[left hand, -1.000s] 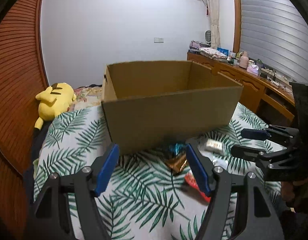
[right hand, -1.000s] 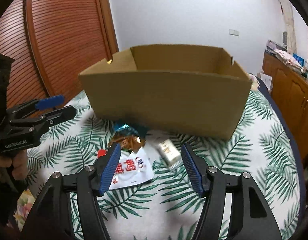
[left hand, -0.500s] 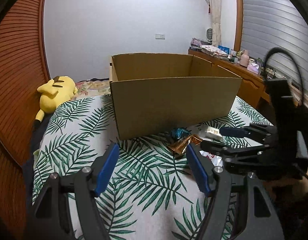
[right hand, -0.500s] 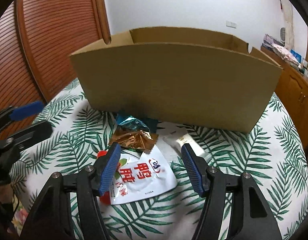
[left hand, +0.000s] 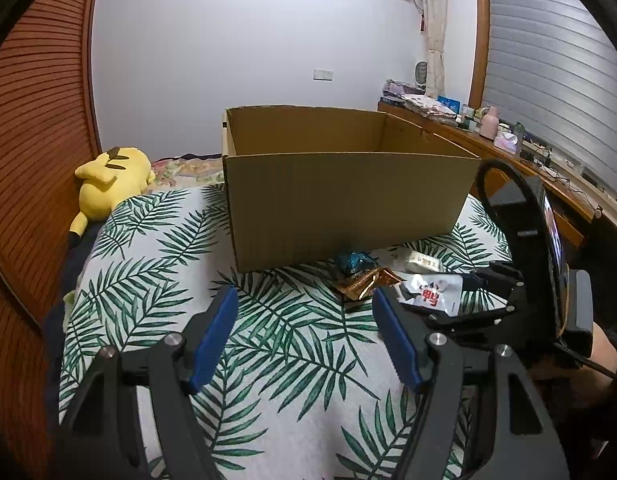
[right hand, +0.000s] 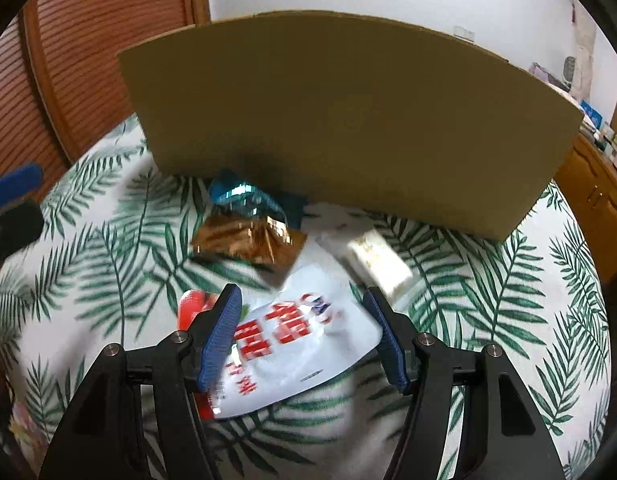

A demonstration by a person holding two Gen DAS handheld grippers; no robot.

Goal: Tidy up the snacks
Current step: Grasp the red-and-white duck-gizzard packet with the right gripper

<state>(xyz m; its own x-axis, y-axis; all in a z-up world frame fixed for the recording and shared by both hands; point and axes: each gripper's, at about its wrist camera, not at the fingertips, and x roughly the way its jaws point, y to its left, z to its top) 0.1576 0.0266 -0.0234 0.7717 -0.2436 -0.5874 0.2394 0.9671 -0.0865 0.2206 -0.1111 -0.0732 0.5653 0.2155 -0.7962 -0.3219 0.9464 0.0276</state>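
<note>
An open cardboard box (left hand: 348,188) stands on the leaf-print bed cover; it also fills the top of the right wrist view (right hand: 348,120). Snacks lie in front of it: a blue foil pack (right hand: 240,196), a bronze foil pack (right hand: 248,240), a small white bar (right hand: 378,262) and a white pouch with red print (right hand: 292,344). My right gripper (right hand: 302,336) is open, its fingers either side of the white pouch, low over it. My left gripper (left hand: 304,336) is open and empty, left of the snacks. The right gripper shows in the left wrist view (left hand: 480,292) around the pouch (left hand: 432,294).
A yellow plush toy (left hand: 108,180) lies at the bed's far left by the slatted wooden wall (left hand: 32,160). A wooden counter (left hand: 548,176) with clutter runs along the right. The leaf-print cover (left hand: 268,360) stretches in front of my left gripper.
My right gripper has moved down and forward until its fingers straddle the white pouch. My left gripper has drawn back a little from the box.
</note>
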